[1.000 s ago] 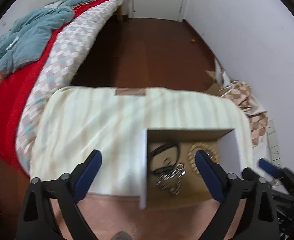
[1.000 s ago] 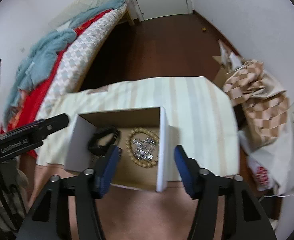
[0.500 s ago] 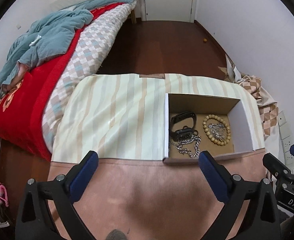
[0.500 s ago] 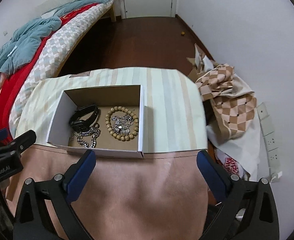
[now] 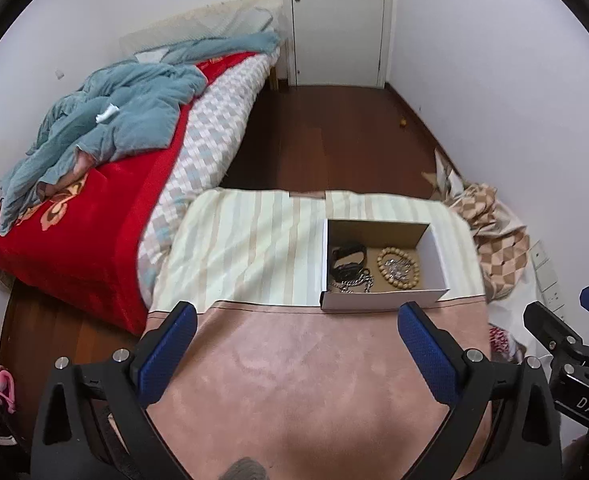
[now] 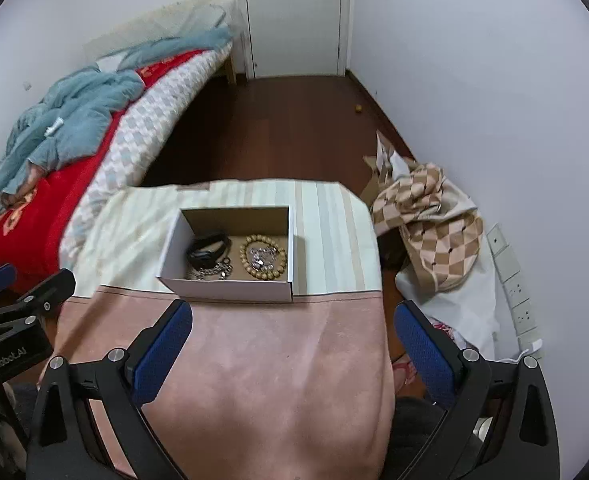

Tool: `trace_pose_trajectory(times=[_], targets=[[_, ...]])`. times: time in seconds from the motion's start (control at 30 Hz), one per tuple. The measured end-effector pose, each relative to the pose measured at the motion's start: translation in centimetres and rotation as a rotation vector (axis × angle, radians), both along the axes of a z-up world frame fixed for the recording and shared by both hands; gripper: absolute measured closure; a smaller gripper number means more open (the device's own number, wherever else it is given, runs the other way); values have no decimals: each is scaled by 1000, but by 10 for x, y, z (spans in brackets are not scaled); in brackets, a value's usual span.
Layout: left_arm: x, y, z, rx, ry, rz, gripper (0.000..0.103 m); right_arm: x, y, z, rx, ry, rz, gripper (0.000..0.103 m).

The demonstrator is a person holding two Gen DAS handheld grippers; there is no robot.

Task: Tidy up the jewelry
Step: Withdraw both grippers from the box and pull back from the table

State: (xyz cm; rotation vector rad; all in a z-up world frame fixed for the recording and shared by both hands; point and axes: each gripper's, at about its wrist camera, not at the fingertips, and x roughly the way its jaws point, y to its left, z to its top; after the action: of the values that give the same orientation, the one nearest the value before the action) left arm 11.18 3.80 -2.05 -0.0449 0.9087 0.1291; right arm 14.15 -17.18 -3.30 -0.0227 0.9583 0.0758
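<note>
An open cardboard box (image 5: 382, 303) (image 6: 230, 290) sits on the table where the striped cloth meets the pink cloth. Inside lie a black watch (image 5: 347, 256) (image 6: 207, 249), a silver chain (image 5: 354, 283) (image 6: 210, 272), and a wooden bead bracelet (image 5: 398, 268) (image 6: 263, 262) around a small silver piece. My left gripper (image 5: 294, 344) is open and empty, held back above the pink cloth. My right gripper (image 6: 292, 344) is open and empty, also well short of the box.
A bed (image 5: 94, 184) with a red blanket and blue cover stands left. Brown floor and a white door (image 5: 338, 20) lie beyond. Checkered fabric and bags (image 6: 426, 216) are piled by the right wall. The table has a striped cloth (image 5: 246, 248) and pink cloth (image 5: 302, 380).
Both grippers have pulled back and up from the box, which now looks smaller and farther away. The right gripper's fingers have spread wider. The jewelry stays in the box.
</note>
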Motion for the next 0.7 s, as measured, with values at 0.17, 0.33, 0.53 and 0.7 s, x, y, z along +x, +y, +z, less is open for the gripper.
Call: trace_pose_trajectory(times=[0.17,0.33,0.53,0.7], targets=[[-28,3,33,-6,-50,11,1,-31,0,46,8,-81,14,1],[-52,5,60,-10,-79,15,1,-61,0,84,14,-140,19,1],[-70,4,79,-19,-94,5,1,-86,-1,114,22,-172,14,0],[-72,-1,85,-24,-86,-9,1,-95,-3,126,22,-175,17,0]])
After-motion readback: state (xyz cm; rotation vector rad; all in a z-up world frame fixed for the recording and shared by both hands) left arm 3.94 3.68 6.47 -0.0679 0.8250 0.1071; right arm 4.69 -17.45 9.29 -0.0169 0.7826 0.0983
